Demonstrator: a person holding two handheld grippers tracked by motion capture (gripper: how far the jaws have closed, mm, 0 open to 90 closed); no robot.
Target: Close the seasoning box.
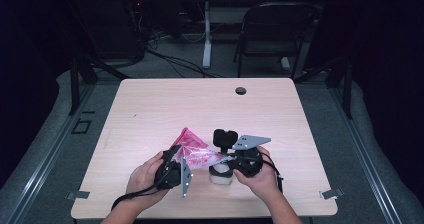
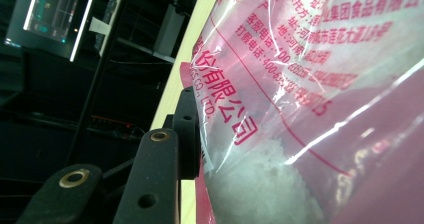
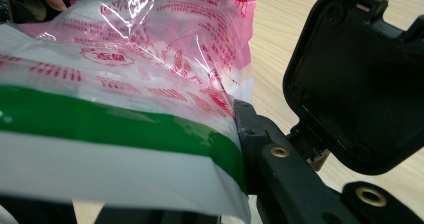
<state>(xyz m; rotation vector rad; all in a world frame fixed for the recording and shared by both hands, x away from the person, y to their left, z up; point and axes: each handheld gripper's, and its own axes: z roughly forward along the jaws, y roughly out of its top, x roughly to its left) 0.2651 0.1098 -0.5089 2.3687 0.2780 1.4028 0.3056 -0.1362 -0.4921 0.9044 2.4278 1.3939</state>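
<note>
A clear plastic bag (image 1: 195, 151) printed in pink and red hangs just above the table between my two grippers. My left gripper (image 1: 175, 156) holds its left side. In the left gripper view one black finger (image 2: 186, 129) presses against the bag (image 2: 310, 109), which holds white powder and hides the other finger. My right gripper (image 1: 227, 159) is shut on the bag's right end. In the right gripper view the bag (image 3: 150, 59) has a green and white strip pinched beside a finger (image 3: 250, 129).
A black hinged lid (image 1: 225, 136) stands open just behind my right gripper, large in the right gripper view (image 3: 360, 79). Under that hand sits a white container (image 1: 220, 175). The wooden table (image 1: 200, 104) has a cable hole (image 1: 241, 90) at the back. A chair (image 1: 275, 29) stands beyond.
</note>
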